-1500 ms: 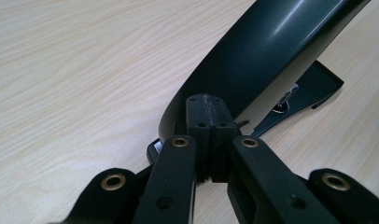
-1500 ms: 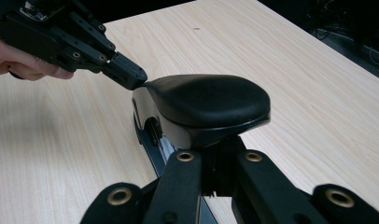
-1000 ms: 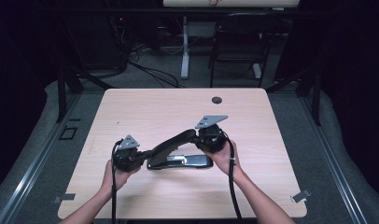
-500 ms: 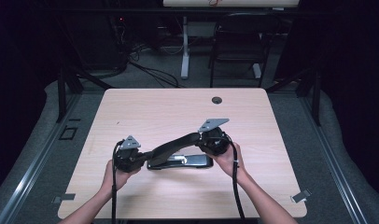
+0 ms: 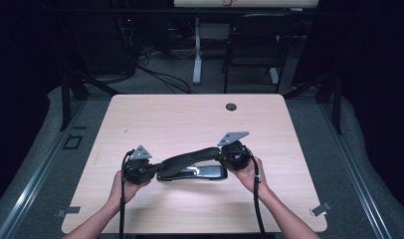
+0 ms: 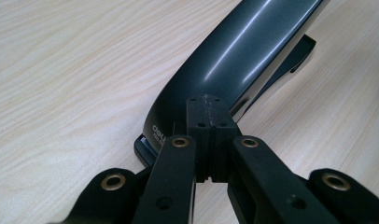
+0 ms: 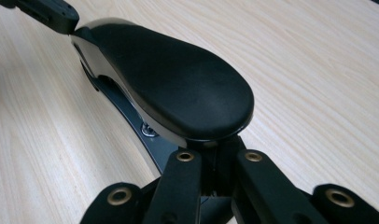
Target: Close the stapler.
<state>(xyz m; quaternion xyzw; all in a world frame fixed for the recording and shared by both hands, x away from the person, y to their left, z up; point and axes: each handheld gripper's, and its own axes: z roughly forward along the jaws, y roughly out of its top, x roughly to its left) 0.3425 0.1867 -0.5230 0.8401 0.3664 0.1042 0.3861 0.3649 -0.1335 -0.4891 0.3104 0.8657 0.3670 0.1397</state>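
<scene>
One wooden surface (image 5: 155, 119) carries one long black stapler (image 5: 192, 164) near its front edge, about midway along it, and I judge I'm at the pressing step, lever raised over the base. My left fingers (image 6: 208, 121) are clenched against the hinge end, my right fingers (image 7: 215, 158) clenched under the wide handle tip. Next I'd push that handle down squarely while the left end steadies it.

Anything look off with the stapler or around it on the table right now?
The stapler lies near the table's front edge with its arm raised at an angle above its base rather than closed flat. The left gripper and right gripper sit shut at its two ends. Nothing looks spilled or damaged.
</scene>
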